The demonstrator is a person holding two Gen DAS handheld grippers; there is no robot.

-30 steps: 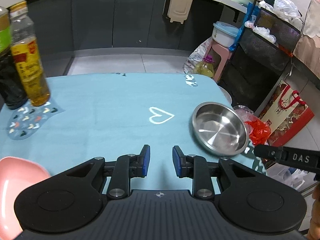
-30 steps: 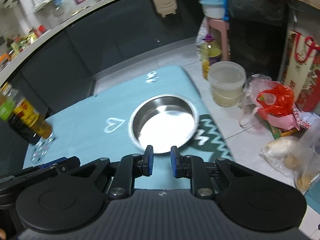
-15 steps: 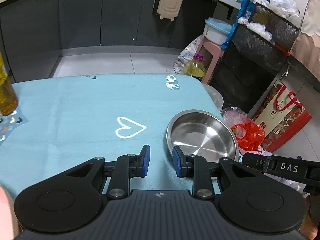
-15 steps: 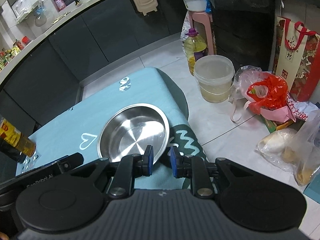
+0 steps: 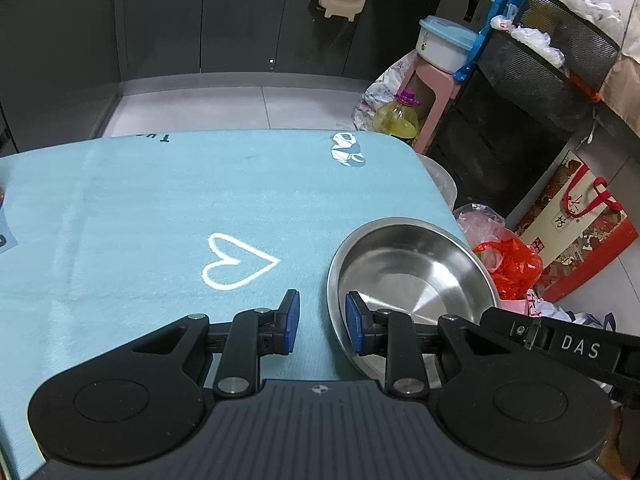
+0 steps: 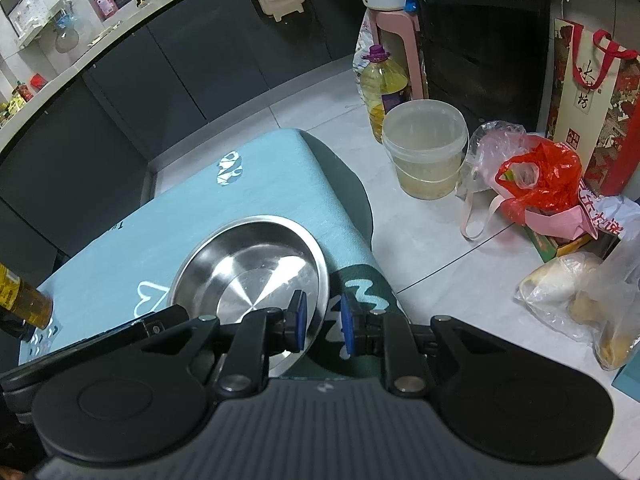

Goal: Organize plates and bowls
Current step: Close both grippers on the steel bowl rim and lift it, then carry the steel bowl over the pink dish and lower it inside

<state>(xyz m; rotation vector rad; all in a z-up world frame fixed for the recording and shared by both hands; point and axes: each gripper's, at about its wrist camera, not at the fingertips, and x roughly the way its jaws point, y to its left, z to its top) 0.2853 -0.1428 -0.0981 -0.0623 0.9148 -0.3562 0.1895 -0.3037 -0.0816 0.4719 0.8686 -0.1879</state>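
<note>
Steel bowl point(image 5: 408, 276) lower right | my left gripper point(image 5: 322, 322), right gripper point(image 6: 323, 322) straddling opposite rims, fingers apart | seating pads squarely before clamping

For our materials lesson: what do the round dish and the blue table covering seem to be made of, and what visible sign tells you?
Dish: probably stainless steel, polished; it is silver-grey, mirrors the light and shows fine circular brushing on its flat base.
Table covering: seemingly soft fabric or foam-backed mat, matte; a faint ribbed texture, no glare, printed white heart.
</note>
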